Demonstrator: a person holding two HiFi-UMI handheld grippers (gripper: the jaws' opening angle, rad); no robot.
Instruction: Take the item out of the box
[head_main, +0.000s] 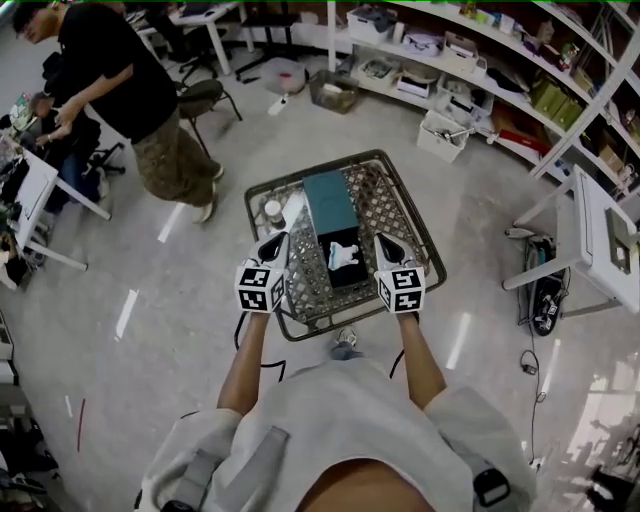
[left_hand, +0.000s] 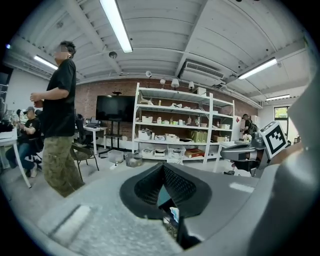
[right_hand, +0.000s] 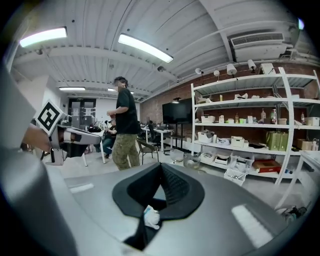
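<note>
Grey polished workshop floor (head_main: 480, 200) filled the frame. At centre stood a square metal lattice table (head_main: 397, 200) carrying an open black rectangular box (head_main: 352, 278). The left gripper (head_main: 282, 238) and the right gripper (head_main: 382, 239) flanked the box, jaws pressed together on nothing. Inside lay a small white item (head_main: 343, 255).

**Three views over one table**

The head view is taken from above, steeply downward. The table (head_main: 390, 205) is seen close below, with the left gripper (head_main: 274, 248) and right gripper (head_main: 386, 246) over its near side. Each gripper view is taken from just behind its own jaws and is faced almost level across the room. In both, the shelves (head_main: 470, 60) are seen far beyond the jaws and a standing person (head_main: 120, 80) left of them; both are shared with the head view. Under the left jaws a sliver of the box (head_main: 340, 240) is glimpsed. The other gripper is caught at each view's edge.
</note>
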